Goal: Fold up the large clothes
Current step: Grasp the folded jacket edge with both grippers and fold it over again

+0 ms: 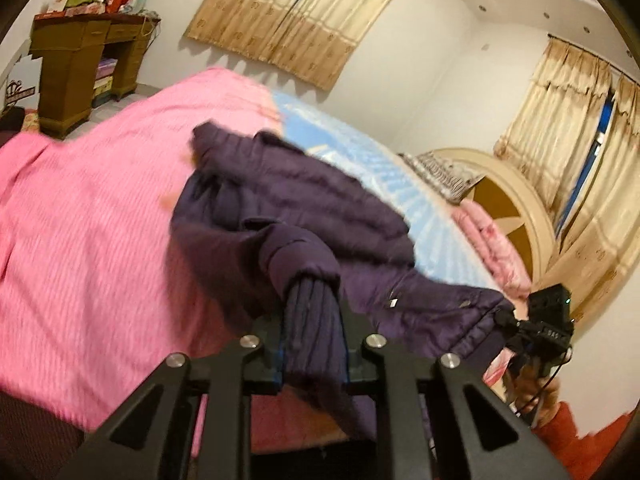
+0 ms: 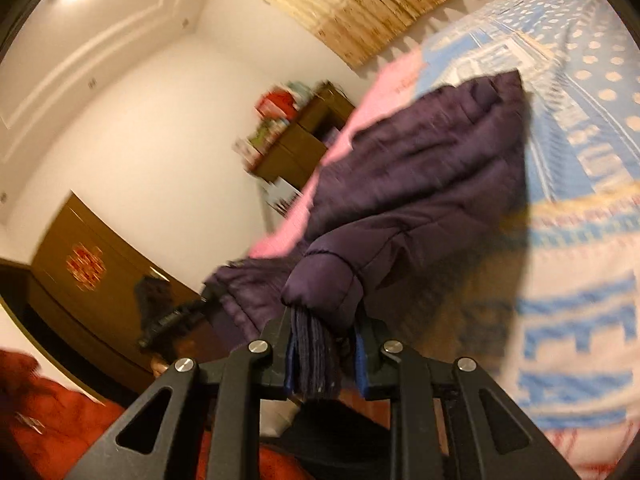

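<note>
Left gripper (image 1: 312,344) jaws clamped on ribbed cuff (image 1: 310,320); right gripper (image 2: 322,356) likewise on other cuff (image 2: 314,344). Purple jacket (image 1: 288,192) trailing up-frame over bed (image 1: 88,208).

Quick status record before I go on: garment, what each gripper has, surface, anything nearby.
garment: purple puffer jacket, bunched, partly lifted off the bed
left gripper: shut on a ribbed cuff
right gripper: shut on the other ribbed cuff
surface: bed with pink cover and blue patterned blanket
nearby: wooden desk across the room, curtains on the wall
image: motion blur, fine detail unclear
</note>
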A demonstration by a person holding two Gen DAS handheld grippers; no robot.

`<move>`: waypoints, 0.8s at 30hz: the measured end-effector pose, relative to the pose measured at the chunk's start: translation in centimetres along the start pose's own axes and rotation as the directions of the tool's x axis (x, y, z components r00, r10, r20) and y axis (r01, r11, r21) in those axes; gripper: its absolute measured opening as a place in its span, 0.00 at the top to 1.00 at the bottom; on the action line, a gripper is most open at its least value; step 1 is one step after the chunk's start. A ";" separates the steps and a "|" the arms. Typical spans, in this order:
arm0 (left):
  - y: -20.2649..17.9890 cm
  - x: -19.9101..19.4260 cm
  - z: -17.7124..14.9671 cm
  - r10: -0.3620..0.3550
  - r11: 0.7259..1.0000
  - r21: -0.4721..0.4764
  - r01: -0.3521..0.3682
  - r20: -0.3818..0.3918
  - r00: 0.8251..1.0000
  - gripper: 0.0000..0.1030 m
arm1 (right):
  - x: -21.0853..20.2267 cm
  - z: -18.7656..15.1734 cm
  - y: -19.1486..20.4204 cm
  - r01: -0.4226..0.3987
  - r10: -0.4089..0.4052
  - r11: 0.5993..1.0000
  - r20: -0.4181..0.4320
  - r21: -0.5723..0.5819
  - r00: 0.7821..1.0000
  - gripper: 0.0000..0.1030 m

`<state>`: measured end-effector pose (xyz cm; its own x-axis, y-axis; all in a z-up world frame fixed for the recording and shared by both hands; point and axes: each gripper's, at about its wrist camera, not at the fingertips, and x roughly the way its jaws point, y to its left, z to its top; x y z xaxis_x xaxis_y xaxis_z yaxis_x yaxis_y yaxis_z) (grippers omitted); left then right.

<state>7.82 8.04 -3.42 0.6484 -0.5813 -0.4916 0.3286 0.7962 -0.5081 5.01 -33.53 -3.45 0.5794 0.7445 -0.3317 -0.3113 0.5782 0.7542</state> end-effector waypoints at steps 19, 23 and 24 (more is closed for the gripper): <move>4.3 18.5 23.7 0.277 0.955 -0.143 -0.259 0.133 0.952 0.88 | 11.6 26.9 -5.4 0.097 -0.110 0.993 0.259 0.060 0.960 0.82; 8.7 27.3 22.7 0.550 0.835 -0.108 -0.540 0.120 0.827 0.87 | 19.2 28.8 -13.2 0.334 -0.346 0.938 0.216 0.091 0.913 0.83; 10.6 29.4 22.1 0.600 0.798 -0.117 -0.591 0.055 0.798 0.87 | 20.8 28.7 -14.7 0.404 -0.410 0.912 0.191 0.071 0.892 0.83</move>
<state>45.50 3.15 -7.66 0.7522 0.0224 -0.6586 -0.2016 0.9593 -0.1977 43.30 -36.14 -5.17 0.7885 0.3626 -0.4968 0.0043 0.8045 0.5940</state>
